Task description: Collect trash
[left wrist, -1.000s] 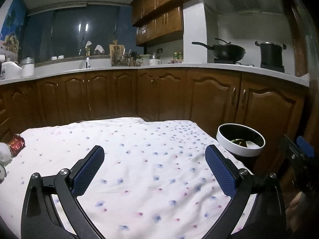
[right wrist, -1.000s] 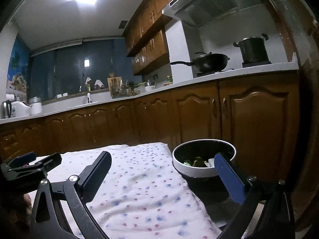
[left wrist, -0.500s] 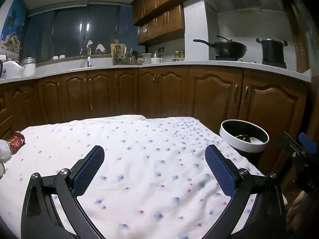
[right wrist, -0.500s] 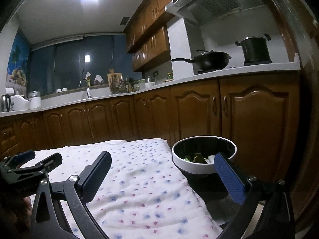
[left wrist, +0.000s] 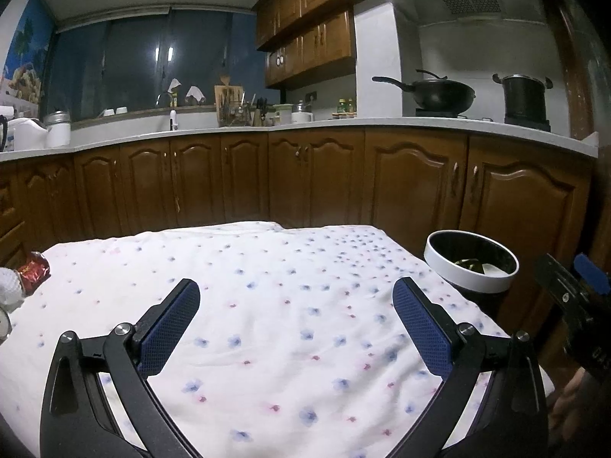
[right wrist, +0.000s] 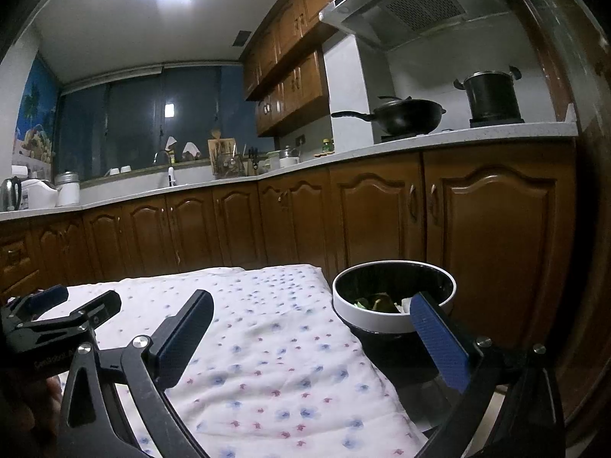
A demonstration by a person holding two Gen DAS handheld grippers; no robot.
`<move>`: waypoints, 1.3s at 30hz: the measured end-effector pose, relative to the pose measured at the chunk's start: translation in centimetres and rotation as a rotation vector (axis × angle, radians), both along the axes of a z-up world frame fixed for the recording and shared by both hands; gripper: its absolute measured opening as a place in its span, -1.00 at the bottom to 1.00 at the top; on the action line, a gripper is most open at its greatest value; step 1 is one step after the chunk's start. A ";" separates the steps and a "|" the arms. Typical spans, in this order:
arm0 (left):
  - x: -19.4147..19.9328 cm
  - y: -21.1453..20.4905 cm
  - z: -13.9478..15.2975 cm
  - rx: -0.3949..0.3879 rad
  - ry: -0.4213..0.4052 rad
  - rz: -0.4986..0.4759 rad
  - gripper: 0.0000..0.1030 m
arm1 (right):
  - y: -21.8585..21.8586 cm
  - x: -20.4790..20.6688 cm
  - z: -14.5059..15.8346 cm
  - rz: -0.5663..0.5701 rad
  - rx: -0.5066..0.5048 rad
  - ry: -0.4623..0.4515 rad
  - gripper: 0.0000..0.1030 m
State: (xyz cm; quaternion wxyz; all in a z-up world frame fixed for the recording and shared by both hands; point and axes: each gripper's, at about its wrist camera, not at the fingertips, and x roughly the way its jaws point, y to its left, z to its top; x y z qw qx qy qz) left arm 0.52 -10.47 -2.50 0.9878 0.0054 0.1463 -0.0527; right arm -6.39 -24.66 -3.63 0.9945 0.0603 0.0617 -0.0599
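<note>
A round trash bin with a white rim (left wrist: 470, 271) stands beside the table's right edge, with green and white scraps inside; it also shows in the right wrist view (right wrist: 393, 301). A red shiny wrapper (left wrist: 35, 273) and a white crumpled piece (left wrist: 9, 289) lie at the table's far left edge. My left gripper (left wrist: 296, 305) is open and empty above the flowered tablecloth (left wrist: 290, 294). My right gripper (right wrist: 311, 318) is open and empty, its right finger in front of the bin. The right gripper shows at the right edge of the left wrist view (left wrist: 573, 294).
Brown kitchen cabinets (left wrist: 313, 179) run behind the table under a white counter (left wrist: 420, 122). A wok (left wrist: 439, 93) and a pot (left wrist: 525, 97) sit on the stove. The left gripper shows at the left edge of the right wrist view (right wrist: 57, 316).
Both cameras have tilted slightly, so the table and bin sit a little differently in view. Both grippers stay open and empty.
</note>
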 end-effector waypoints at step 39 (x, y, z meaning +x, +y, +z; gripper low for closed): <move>-0.1 0.5 -0.3 0.007 -0.010 0.036 1.00 | -0.6 0.7 -0.3 0.019 -0.001 0.013 1.00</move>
